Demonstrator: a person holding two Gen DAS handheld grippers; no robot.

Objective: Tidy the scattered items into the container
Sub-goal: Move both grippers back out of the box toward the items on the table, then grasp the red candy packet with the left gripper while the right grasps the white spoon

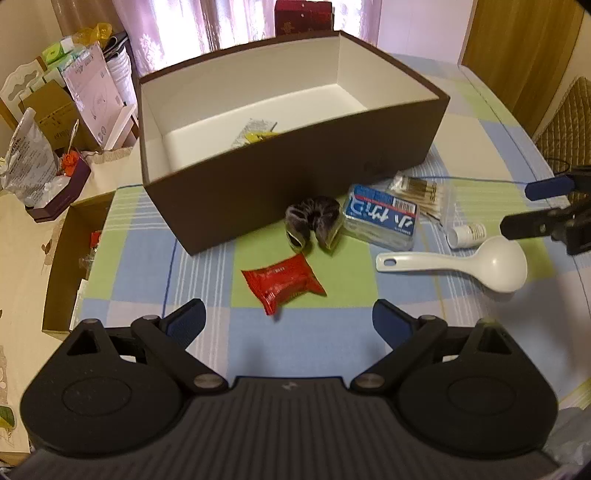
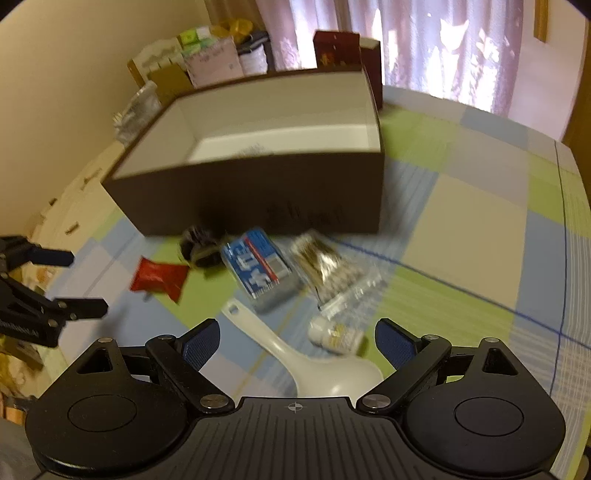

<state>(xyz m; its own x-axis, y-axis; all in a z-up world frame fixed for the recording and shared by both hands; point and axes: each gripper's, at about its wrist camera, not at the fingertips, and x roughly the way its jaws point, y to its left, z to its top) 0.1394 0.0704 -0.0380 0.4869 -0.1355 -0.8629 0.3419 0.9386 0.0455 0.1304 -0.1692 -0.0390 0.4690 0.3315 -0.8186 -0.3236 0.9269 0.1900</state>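
Left wrist view: left gripper (image 1: 288,321) gapes empty, red packet (image 1: 283,284) at twelve o'clock; slick foil could slip. Right gripper (image 2: 297,345) also gapes, over spoon (image 2: 317,363).

Lit dimly and warmly through the pink curtains (image 1: 207,26) behind the box (image 1: 295,177), glaring white in the right wrist view. Sharp from the left wrist, smeared from the right (items (image 2: 258,269) worst). Bowed, vignetted at every corner.

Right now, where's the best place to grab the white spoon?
Probably the white spoon by its flat handle, from above, jaws across its narrow width. It lies flat on the tablecloth; the bowl is too wide and rounded.
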